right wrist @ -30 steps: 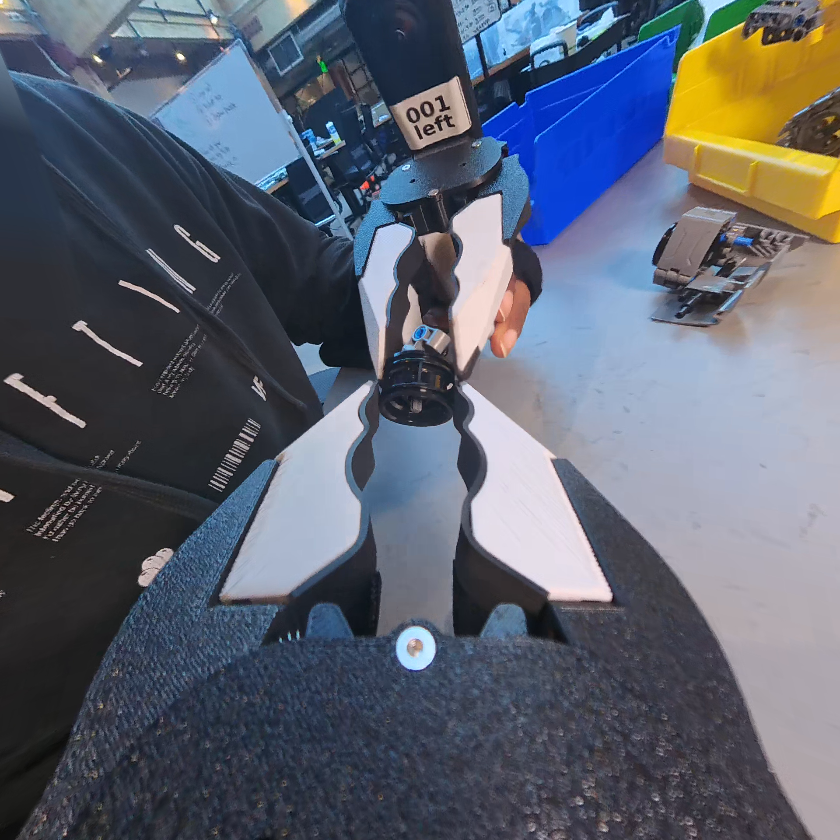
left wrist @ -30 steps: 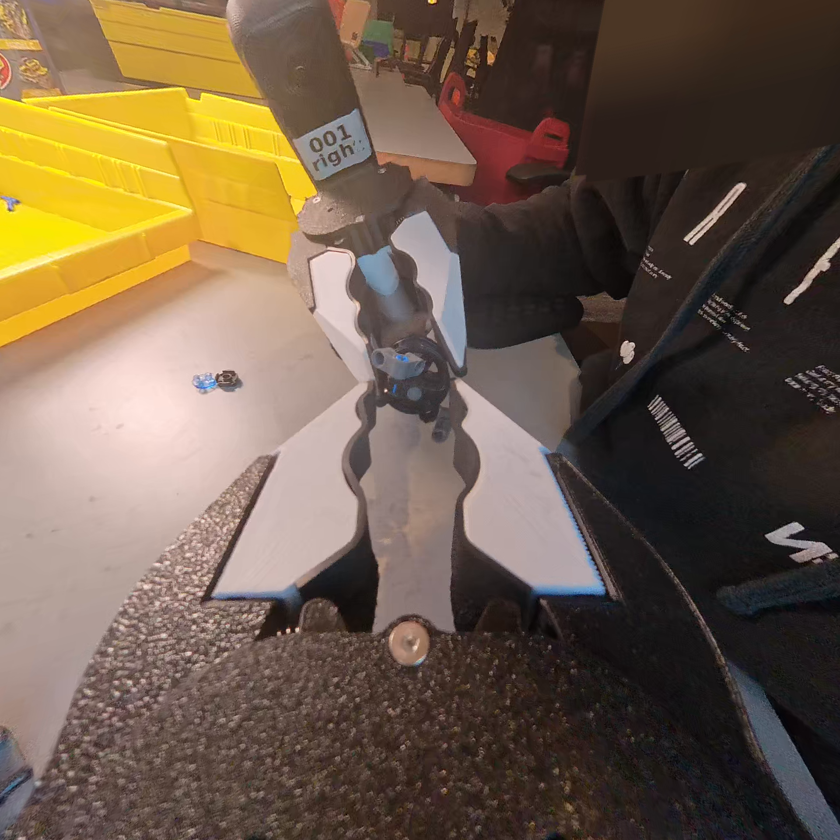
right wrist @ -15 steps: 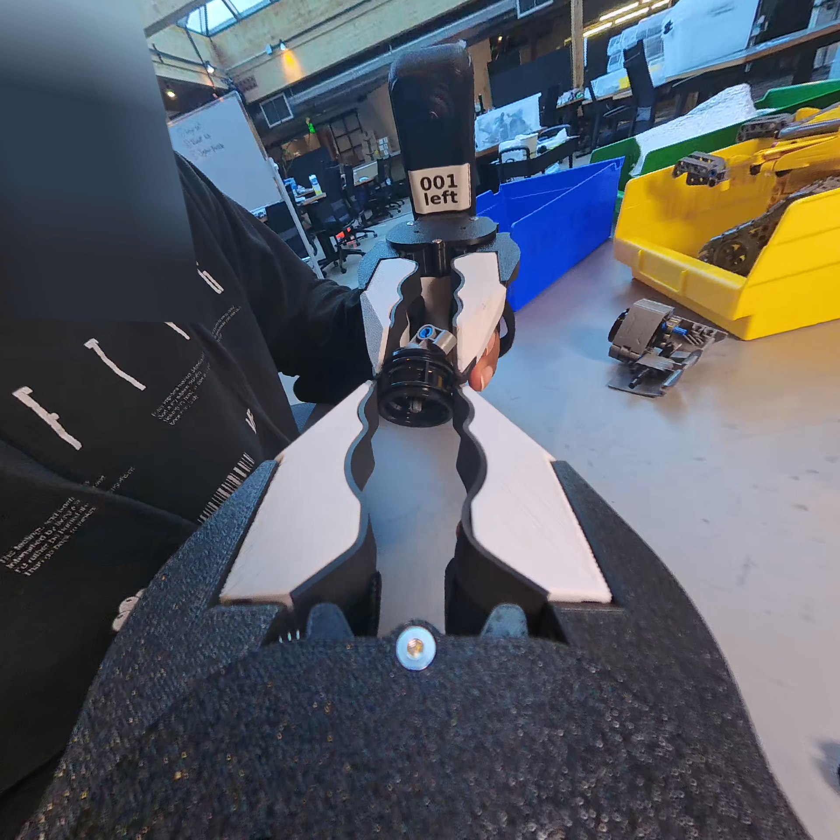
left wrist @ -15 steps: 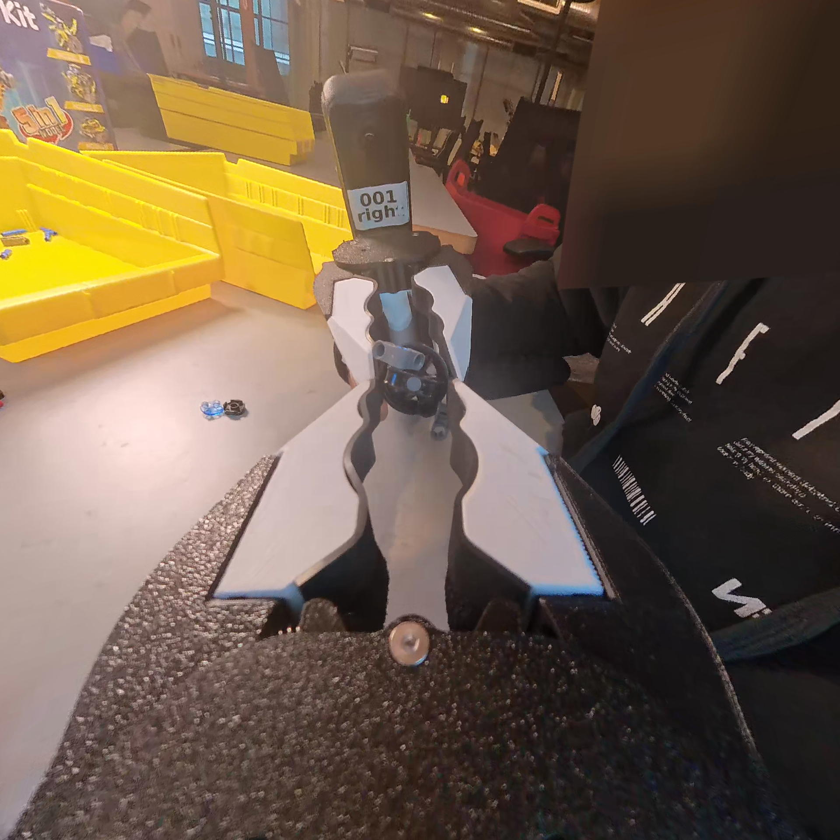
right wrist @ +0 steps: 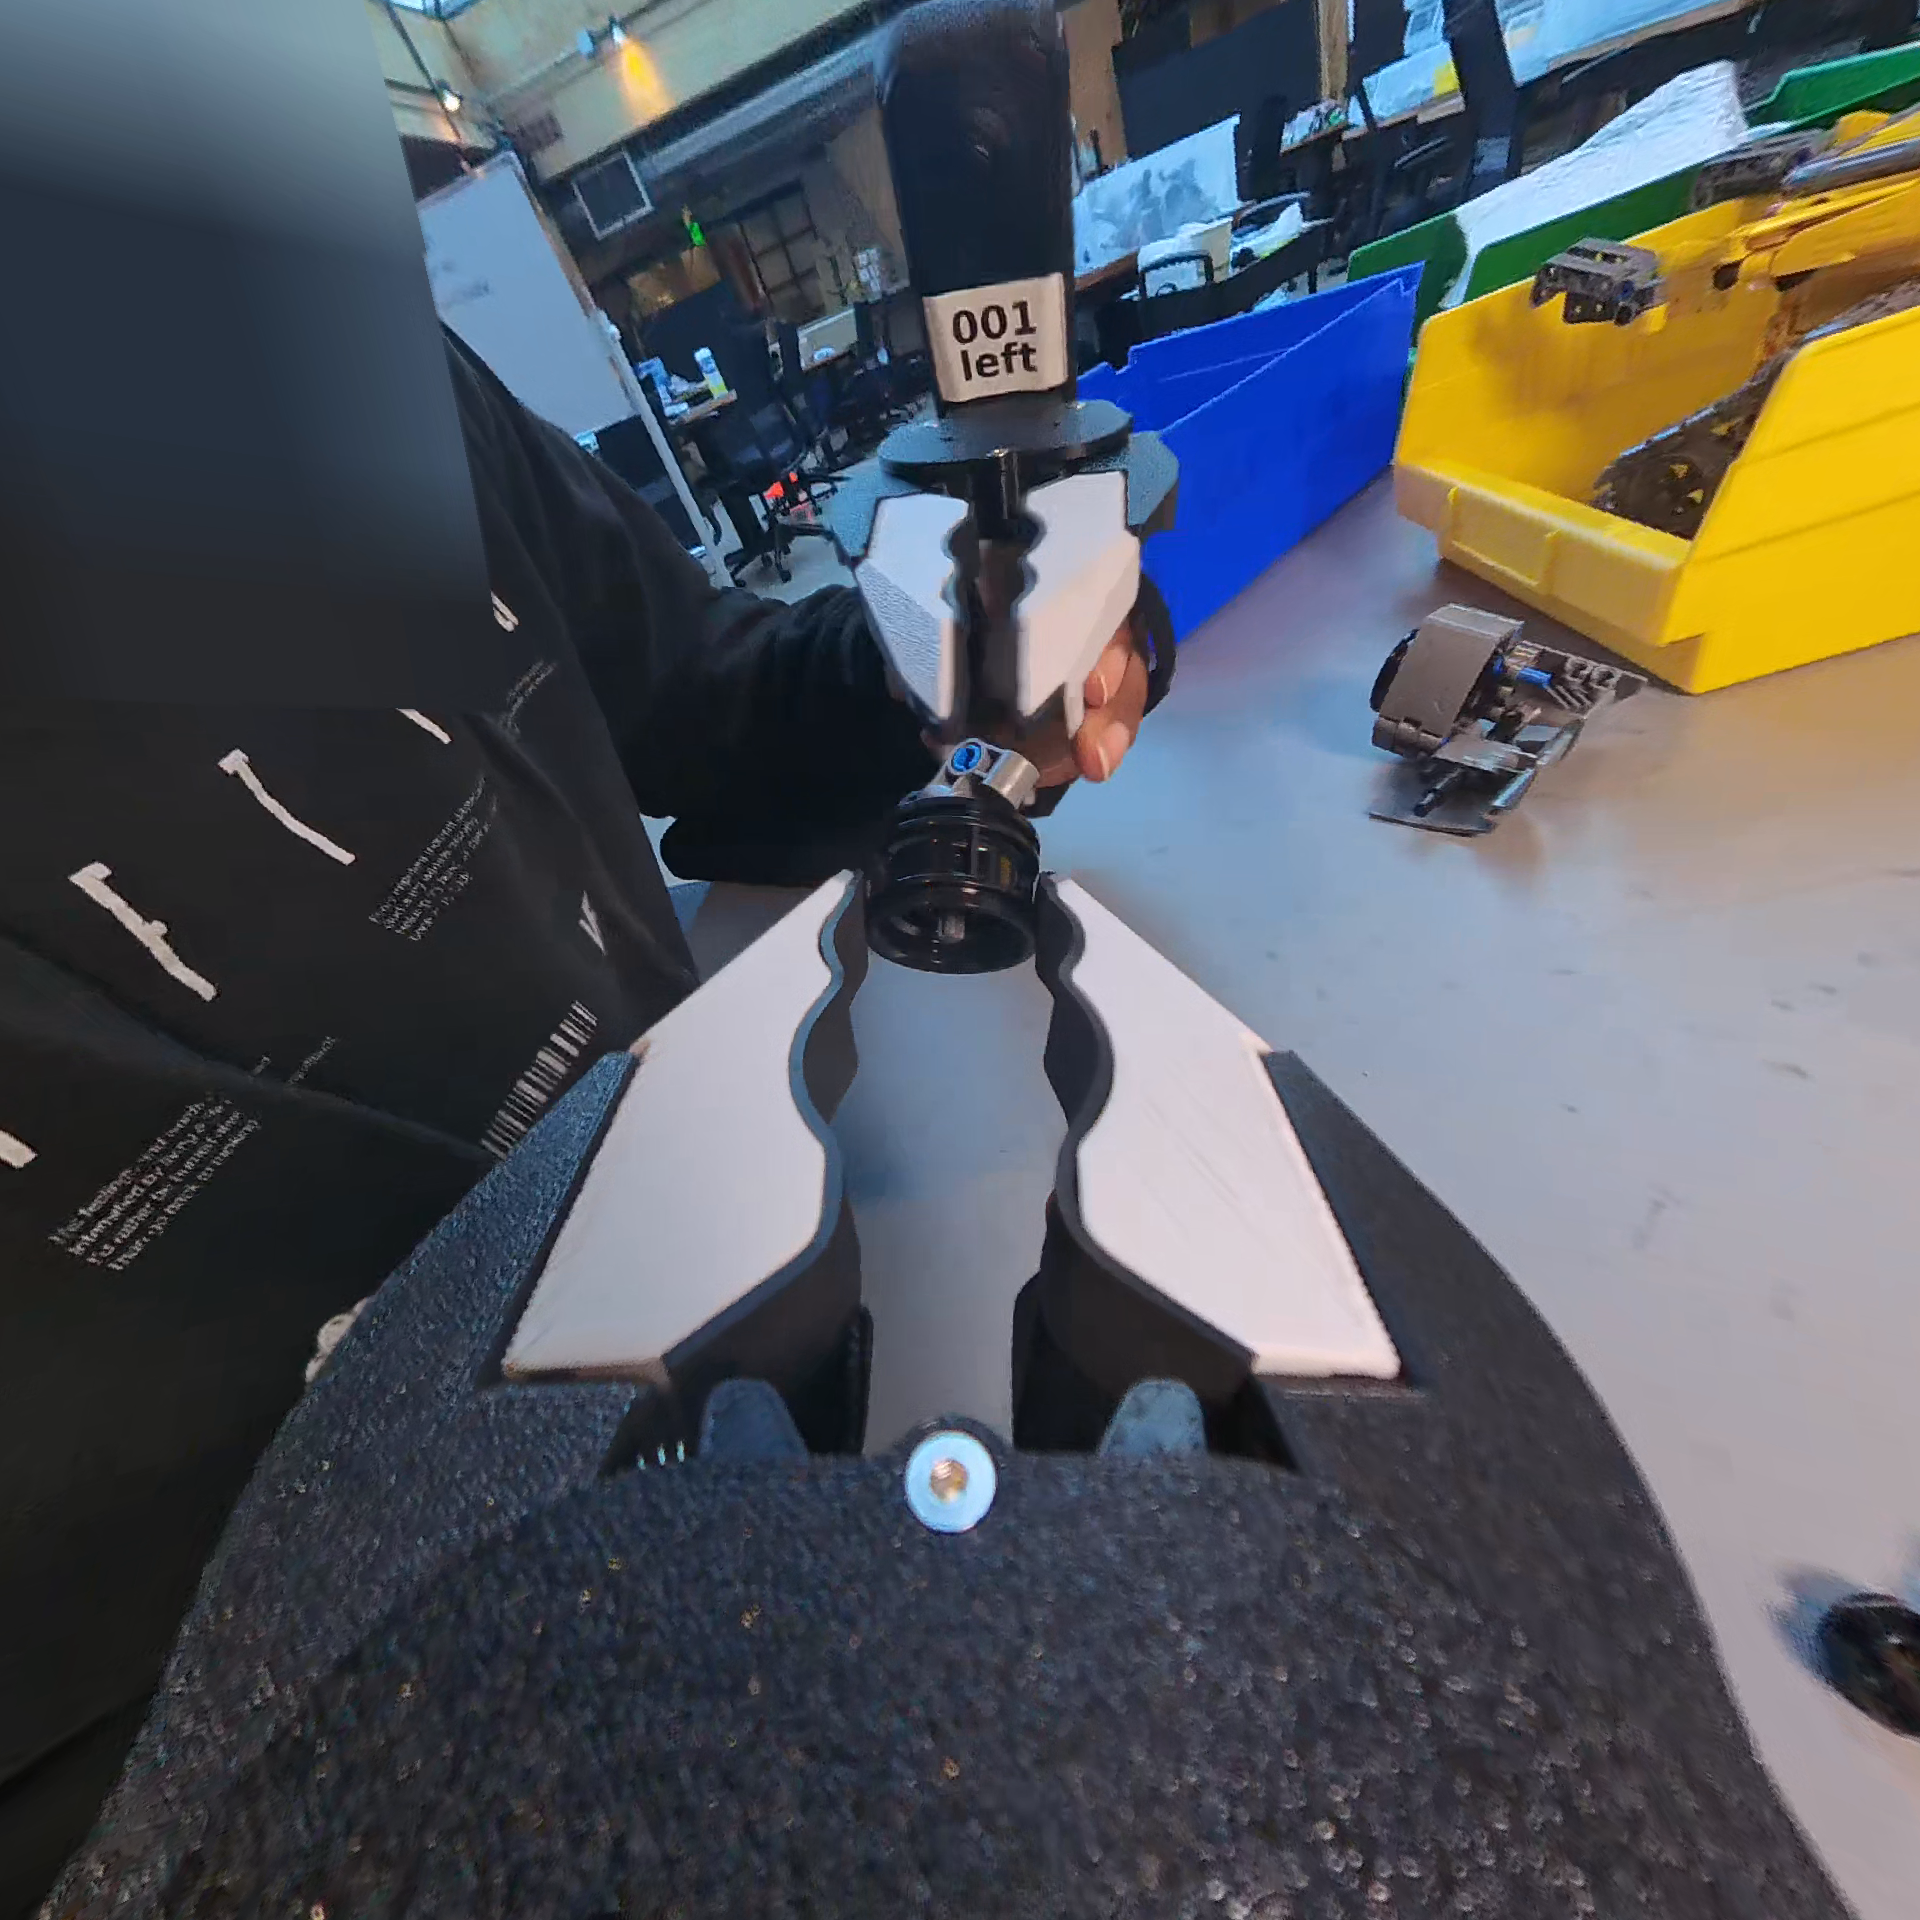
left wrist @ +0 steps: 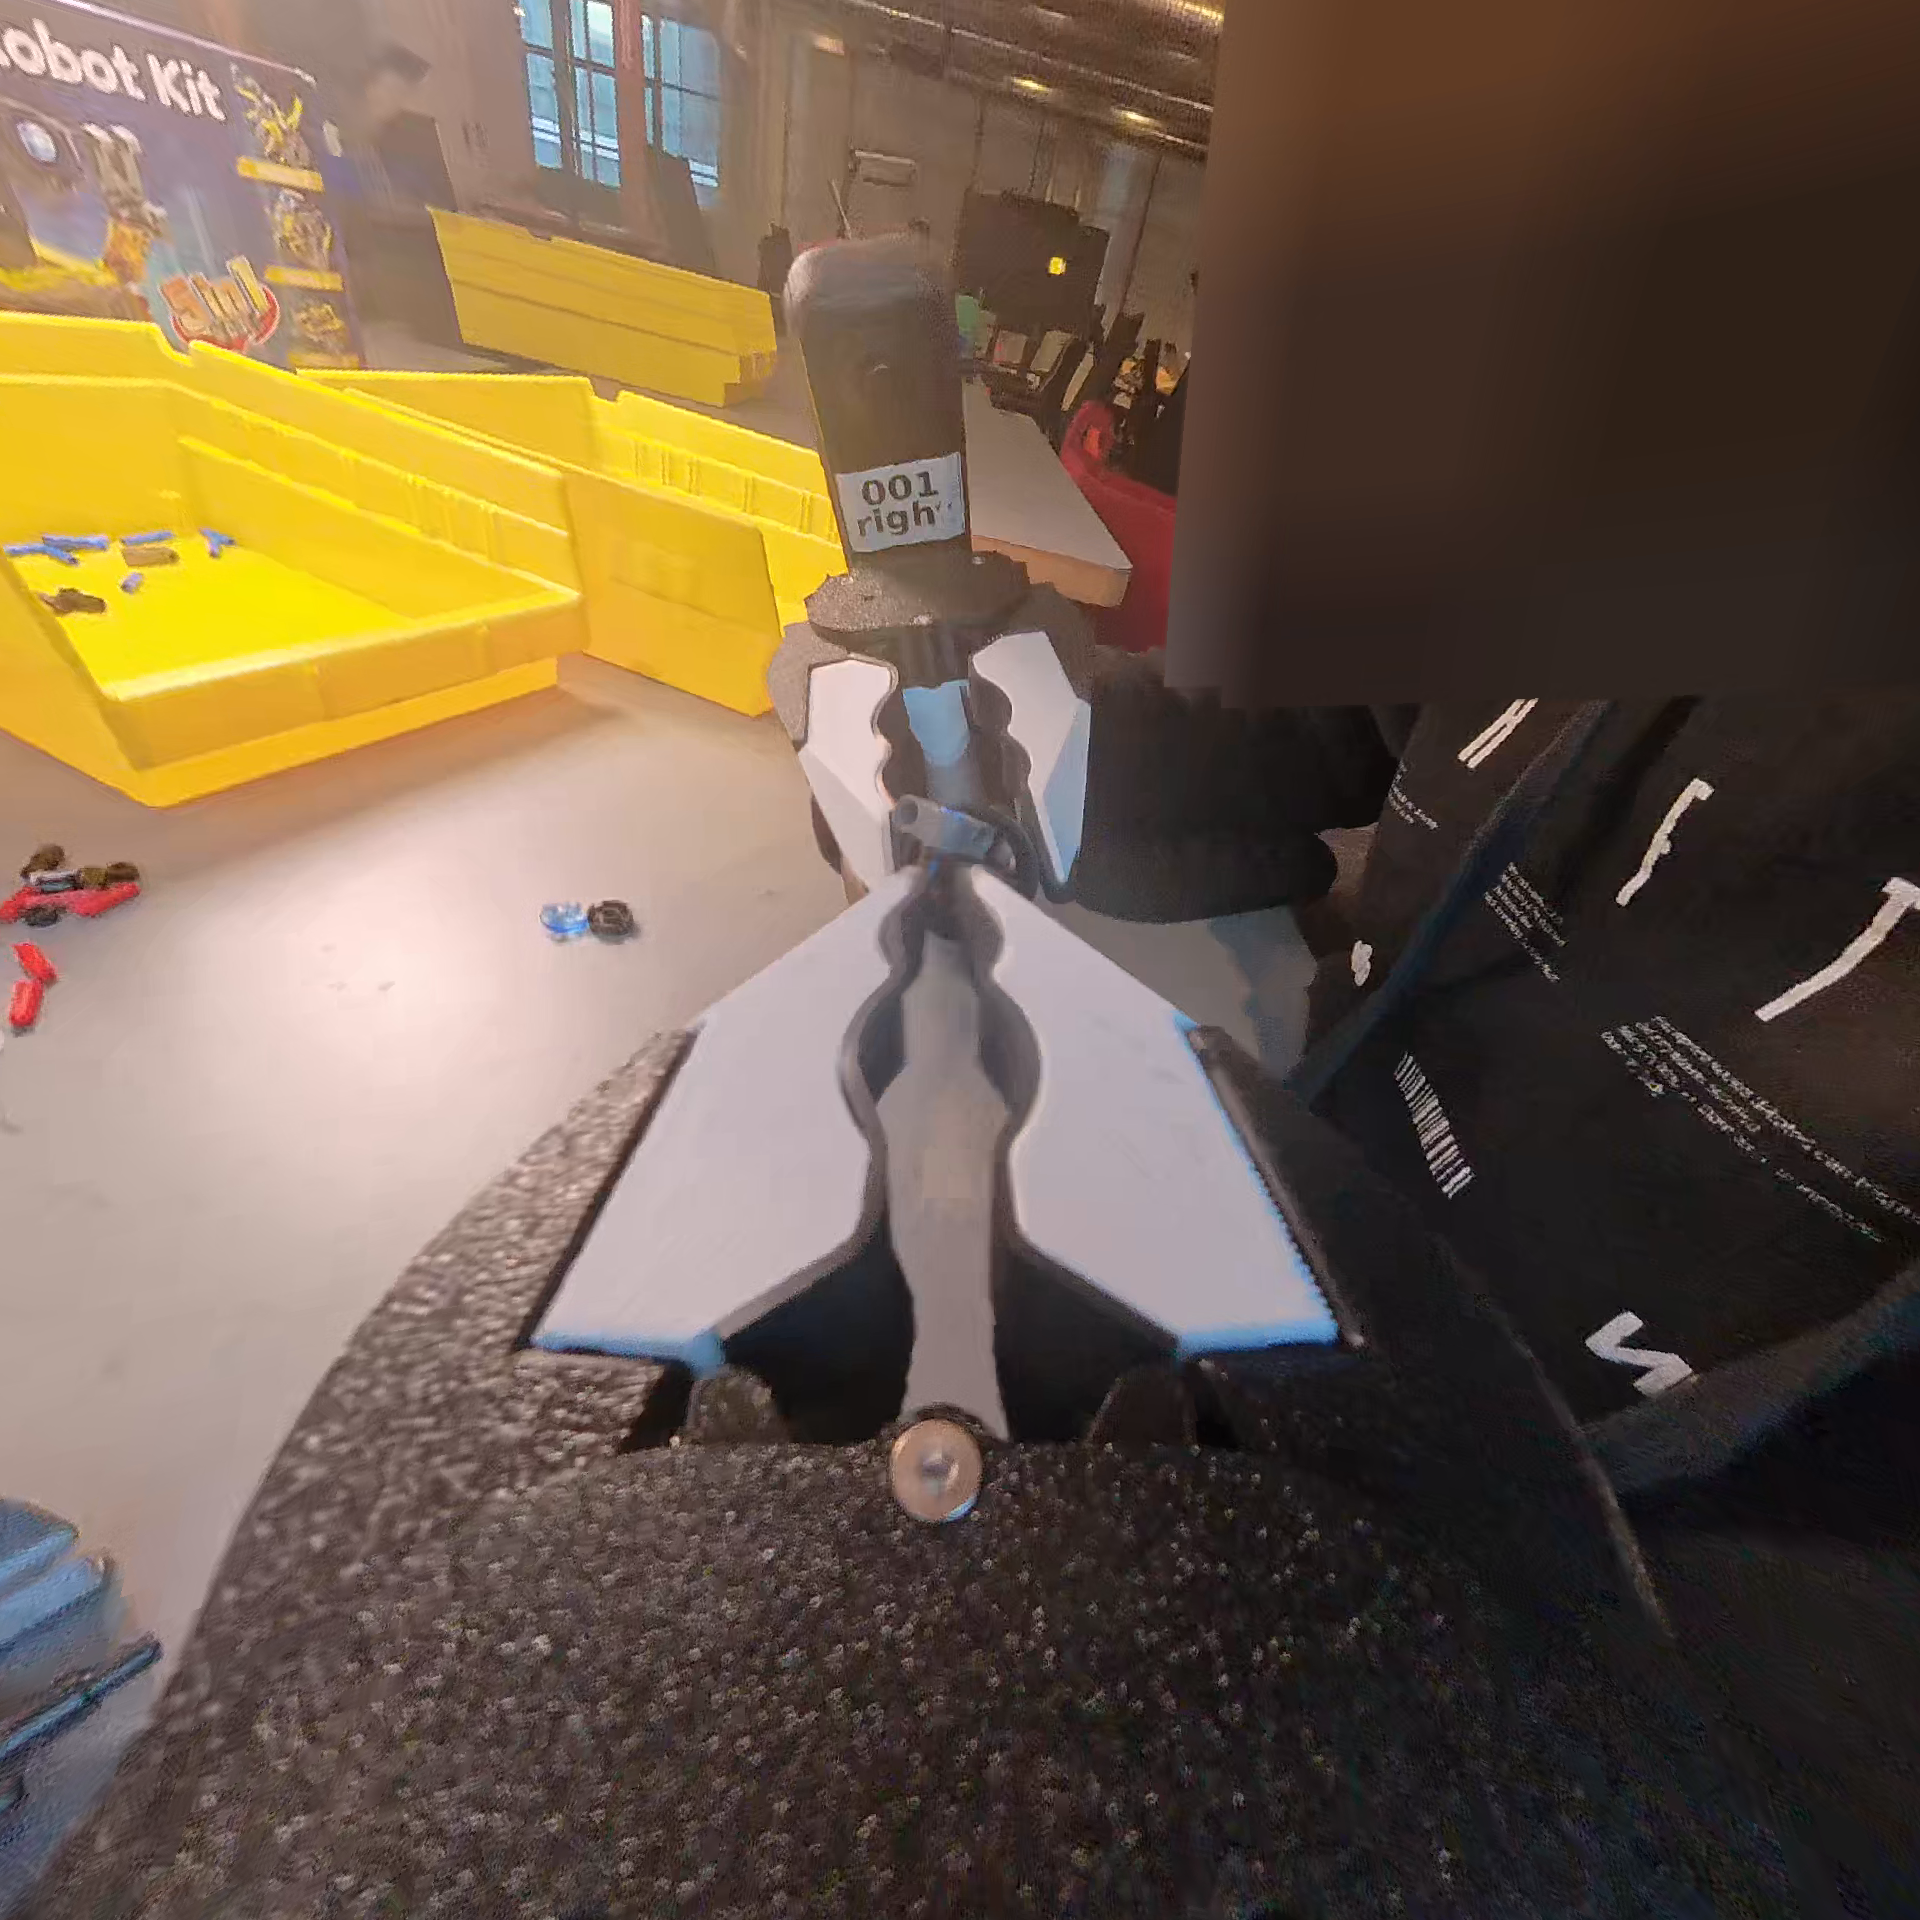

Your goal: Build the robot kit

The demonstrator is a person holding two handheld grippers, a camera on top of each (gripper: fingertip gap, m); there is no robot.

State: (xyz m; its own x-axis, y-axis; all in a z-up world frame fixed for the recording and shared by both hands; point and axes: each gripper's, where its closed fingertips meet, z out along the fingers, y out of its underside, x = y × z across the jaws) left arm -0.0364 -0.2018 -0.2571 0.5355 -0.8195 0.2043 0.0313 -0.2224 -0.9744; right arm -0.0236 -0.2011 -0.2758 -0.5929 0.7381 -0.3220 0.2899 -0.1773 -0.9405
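My right gripper [right wrist: 948,891] is shut on a black wheel hub [right wrist: 951,925], with a pad pressed on each side, and holds it above the grey table [right wrist: 1351,1039]. A short grey connector [right wrist: 1003,774] with a blue pin [right wrist: 971,758] sticks out of the hub's far side. My left gripper [left wrist: 932,883] faces the right one and its fingers are closed to a thin slit. Their tips pinch the blue pin [left wrist: 928,862] just below the grey connector [left wrist: 935,821]. The left gripper also shows in the right wrist view [right wrist: 997,722], with a person's hand behind it.
Yellow bins [left wrist: 260,644] and a printed kit box [left wrist: 156,187] stand at the left. Small blue and black parts [left wrist: 587,920] and red parts [left wrist: 62,894] lie on the table. A blue bin [right wrist: 1268,436], a yellow bin [right wrist: 1662,499] and a grey assembly [right wrist: 1486,717] are on the right. Left and right tips are no more than a few centimetres apart. The grey assembly [right wrist: 1486,717] is about 20 cm from both grippers' fingertips.
My left gripper was wide open around the connector end of the hub. It has drawn back a little and closed to a slit at the blue pin. The right gripper kept its hold on the hub.
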